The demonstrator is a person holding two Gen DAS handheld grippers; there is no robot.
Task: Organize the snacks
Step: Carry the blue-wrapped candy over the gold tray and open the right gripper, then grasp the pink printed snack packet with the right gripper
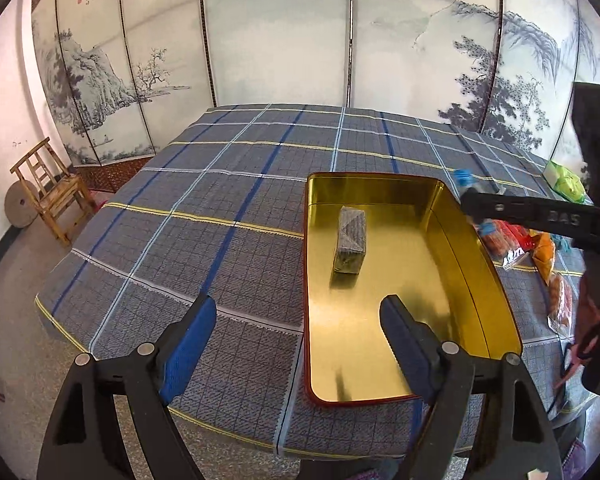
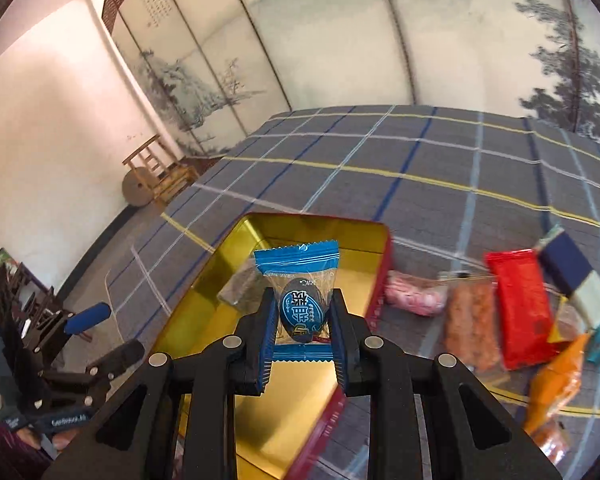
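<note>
A gold tin box with a red rim (image 1: 476,264) (image 2: 228,248) lies open on the plaid cloth. A grey wrapped snack block (image 1: 350,244) (image 2: 240,286) lies inside it. My right gripper (image 2: 303,304) is shut on a blue-wrapped egg snack (image 2: 300,280) and holds it above the tin; it shows in the left wrist view (image 1: 470,196) at the tin's right wall. My left gripper (image 1: 300,316) is open and empty over the tin's near left edge; it shows in the right wrist view (image 2: 100,332).
Several snack packets lie right of the tin: a pink one (image 2: 414,298), an orange-filled clear bag (image 2: 470,320), a red packet (image 2: 522,304), a navy-and-white one (image 2: 576,276), an orange one (image 2: 556,384). A green packet (image 1: 566,182) lies farther back. A wooden chair (image 1: 50,190) stands beside the table.
</note>
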